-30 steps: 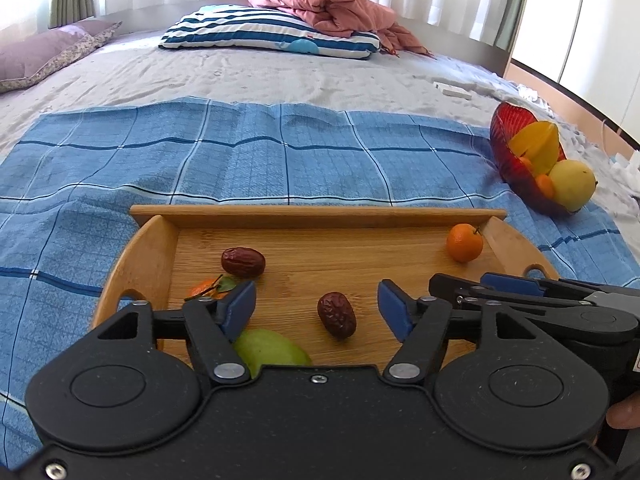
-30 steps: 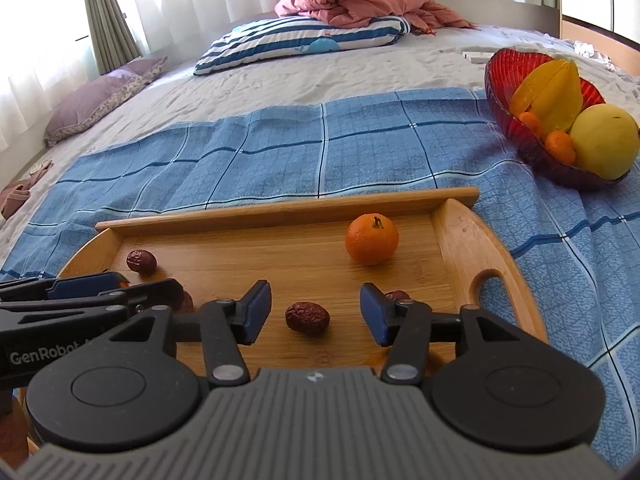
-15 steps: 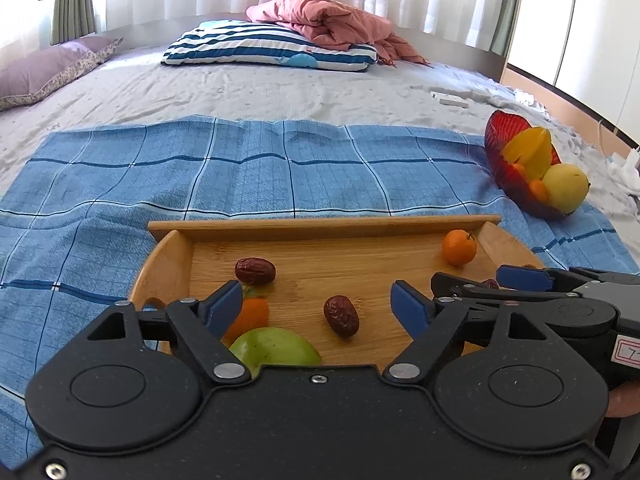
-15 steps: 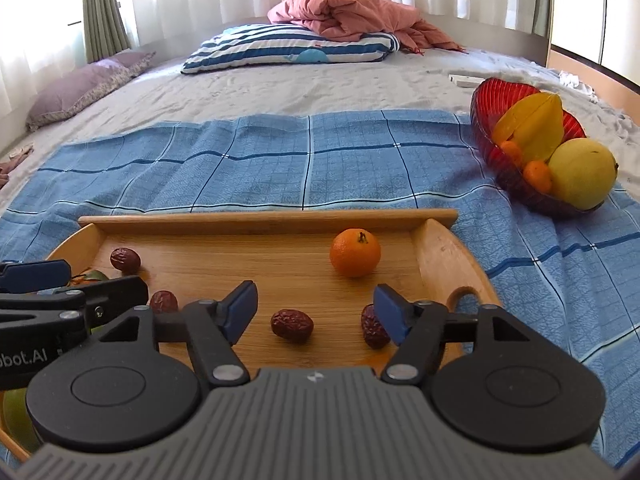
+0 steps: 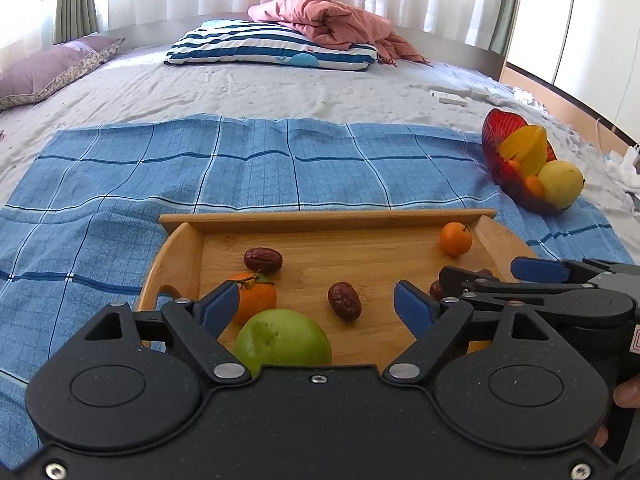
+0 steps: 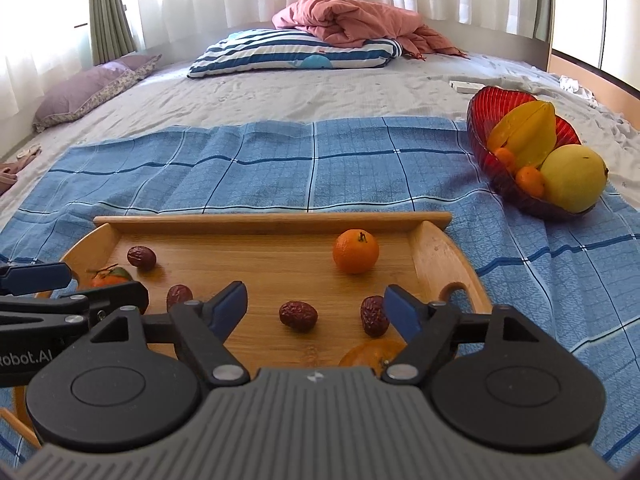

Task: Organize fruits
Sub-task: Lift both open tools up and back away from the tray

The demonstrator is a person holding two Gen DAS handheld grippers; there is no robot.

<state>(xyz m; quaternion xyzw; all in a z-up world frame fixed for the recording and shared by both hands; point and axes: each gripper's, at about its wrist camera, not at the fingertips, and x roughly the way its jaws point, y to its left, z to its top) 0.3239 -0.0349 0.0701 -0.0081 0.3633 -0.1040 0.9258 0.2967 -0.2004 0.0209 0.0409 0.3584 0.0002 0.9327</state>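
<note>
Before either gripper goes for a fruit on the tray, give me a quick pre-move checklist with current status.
1. Left gripper empty: ok; jaws have just been opening, nothing pressed between the pads.
2. Right gripper empty: ok; jaws also just opened, a red date lies on the tray beyond them, unheld.
3. Wooden tray flat on the blue cloth: ok.
4. Red bowl has room: cannot tell; star fruit and a yellow fruit already fill much of it.
5. Grippers apart from each other: ok, though close.
6. Green fruit fully visible: not ok, partly hidden.
</note>
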